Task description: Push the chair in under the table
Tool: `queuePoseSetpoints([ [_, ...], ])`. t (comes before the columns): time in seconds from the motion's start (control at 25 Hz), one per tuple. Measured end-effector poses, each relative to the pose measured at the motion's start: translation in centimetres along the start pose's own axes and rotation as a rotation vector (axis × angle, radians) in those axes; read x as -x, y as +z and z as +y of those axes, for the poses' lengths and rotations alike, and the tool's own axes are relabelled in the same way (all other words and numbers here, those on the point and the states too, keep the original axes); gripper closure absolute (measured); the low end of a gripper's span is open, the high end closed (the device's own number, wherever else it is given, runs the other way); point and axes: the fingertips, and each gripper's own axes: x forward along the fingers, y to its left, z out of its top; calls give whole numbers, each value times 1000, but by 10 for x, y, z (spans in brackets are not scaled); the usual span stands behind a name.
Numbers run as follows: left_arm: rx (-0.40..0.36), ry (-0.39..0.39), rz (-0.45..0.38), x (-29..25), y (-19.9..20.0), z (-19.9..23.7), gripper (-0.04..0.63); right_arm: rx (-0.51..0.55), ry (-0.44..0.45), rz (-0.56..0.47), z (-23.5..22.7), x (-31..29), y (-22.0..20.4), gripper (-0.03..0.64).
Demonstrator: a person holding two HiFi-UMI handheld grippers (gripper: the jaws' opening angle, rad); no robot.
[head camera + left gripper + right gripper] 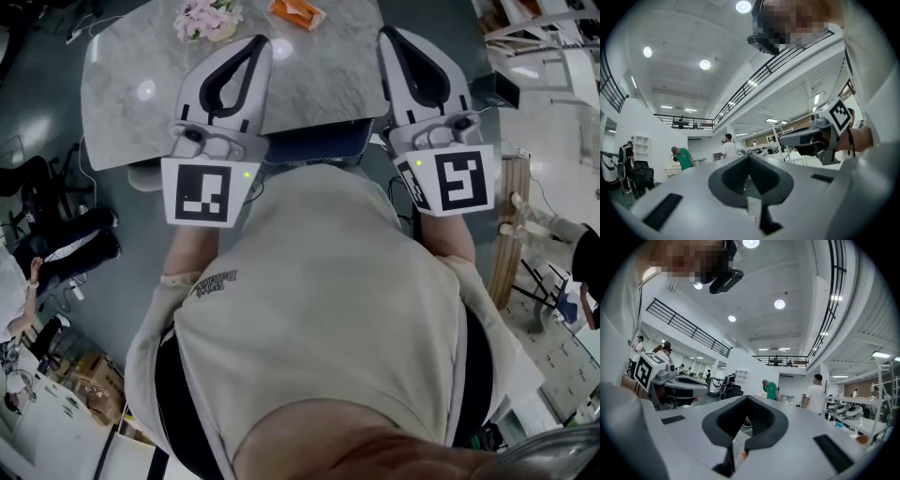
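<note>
Left gripper (262, 42) and right gripper (385, 34), closed and empty, are held flanking the chair (317, 141) at twelve o'clock; pushed unevenly, it could be skewed against the table (131, 84).

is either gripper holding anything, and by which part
Nothing is held: the left gripper and right gripper are both shut with nothing between their jaws.

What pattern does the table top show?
A pale grey-and-white marble pattern. The table top shows best in the head view.
</note>
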Motion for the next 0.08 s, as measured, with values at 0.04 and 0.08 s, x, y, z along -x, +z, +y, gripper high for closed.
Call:
queuePoseSetpoints([
  [0.04, -1, -1, 1, 0, 0, -1, 586, 18, -5, 0, 0, 1, 0, 607],
  [0.08, -2, -2, 3, -1, 0, -3, 586, 37, -10, -1, -1, 1, 1, 608],
])
